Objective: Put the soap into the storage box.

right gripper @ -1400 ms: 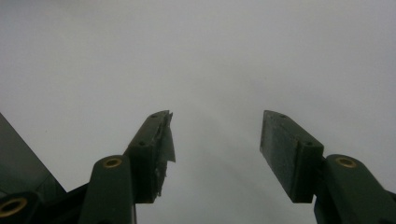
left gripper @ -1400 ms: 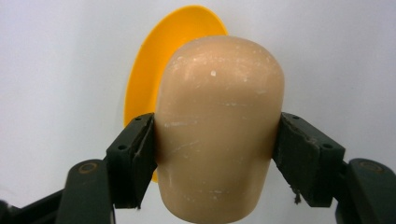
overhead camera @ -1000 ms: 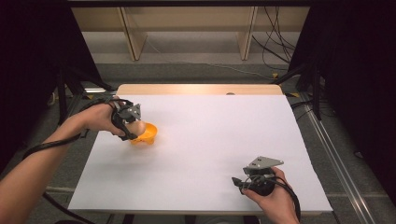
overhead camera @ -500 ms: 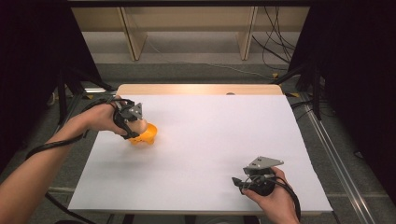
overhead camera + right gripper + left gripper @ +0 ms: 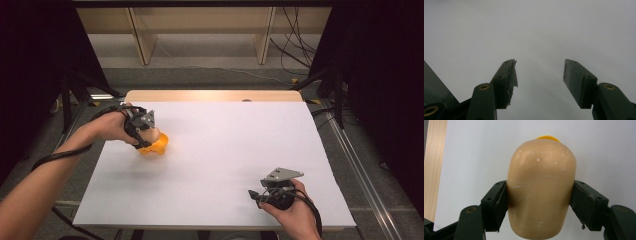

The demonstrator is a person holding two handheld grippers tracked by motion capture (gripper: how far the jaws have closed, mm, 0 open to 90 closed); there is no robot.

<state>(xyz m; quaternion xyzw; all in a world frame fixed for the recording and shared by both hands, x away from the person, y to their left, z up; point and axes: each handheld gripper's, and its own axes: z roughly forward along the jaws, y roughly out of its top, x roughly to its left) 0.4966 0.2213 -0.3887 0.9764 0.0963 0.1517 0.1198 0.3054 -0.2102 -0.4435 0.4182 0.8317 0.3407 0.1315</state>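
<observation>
L. gripper [image 5: 540,195] clamps beige rounded piece [image 5: 541,190] just left of orange base [image 5: 156,145]; r. gripper [image 5: 539,75] wide, empty, well right.

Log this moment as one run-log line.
left gripper: shut on tan rounded object with orange part | right gripper: open, nothing between jaws | surface: white table
</observation>
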